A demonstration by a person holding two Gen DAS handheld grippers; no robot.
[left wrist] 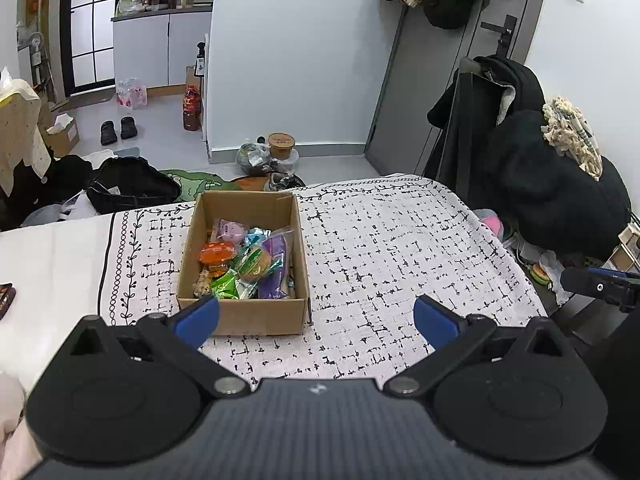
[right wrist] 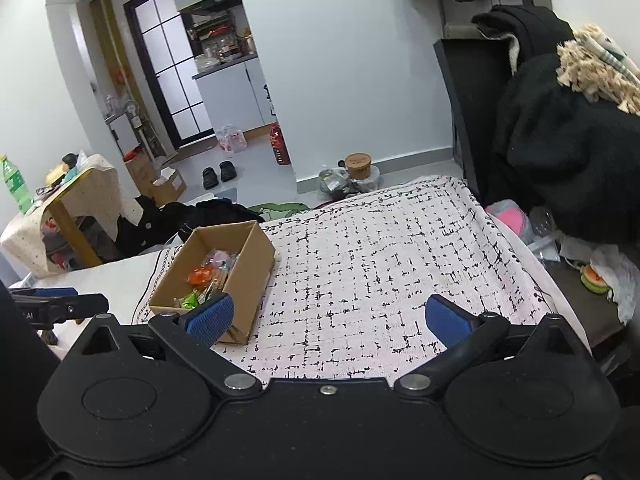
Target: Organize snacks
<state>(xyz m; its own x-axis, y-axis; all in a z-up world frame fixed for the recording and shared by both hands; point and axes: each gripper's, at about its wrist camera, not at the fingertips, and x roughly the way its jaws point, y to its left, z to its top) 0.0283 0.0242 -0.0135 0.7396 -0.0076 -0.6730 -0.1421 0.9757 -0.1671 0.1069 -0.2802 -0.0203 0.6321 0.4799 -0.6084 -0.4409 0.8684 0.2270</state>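
Black housings on left gripper [left wrist: 316, 320] and right gripper [right wrist: 328, 318]: blue textured pads [right wrist: 210, 318], round discs at four and eight o'clock, silver pivot screws, ribbed grey centre plate.

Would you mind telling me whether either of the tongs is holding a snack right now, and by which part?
Nothing is held: the left tongs and right tongs both stand open and empty above the patterned cloth.

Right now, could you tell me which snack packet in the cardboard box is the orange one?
It is the orange packet at the left side of the cardboard box, beside the green-labelled round snack.
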